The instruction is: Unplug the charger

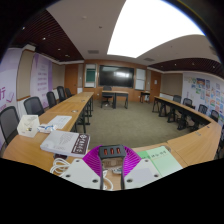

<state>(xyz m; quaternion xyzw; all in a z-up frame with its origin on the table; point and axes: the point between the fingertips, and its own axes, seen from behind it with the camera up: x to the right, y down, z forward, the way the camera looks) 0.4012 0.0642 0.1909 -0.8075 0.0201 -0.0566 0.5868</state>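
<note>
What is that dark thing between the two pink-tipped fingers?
In the gripper view, a dark power strip with reddish switches lies on the wooden table, between and just ahead of the open gripper fingers. No charger is discernible.

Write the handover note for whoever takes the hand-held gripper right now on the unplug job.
Hand-held gripper: open, holding nothing, raised over the near end of the wooden table.
Power strip: lies on the table just ahead of the fingertips, between the pads. Whether a charger sits in it cannot be made out.
Nearby: white papers and a tissue box to one side, a green sheet to the other.
Done: nothing. Left: approach, grip the charger, pull it out.
</note>
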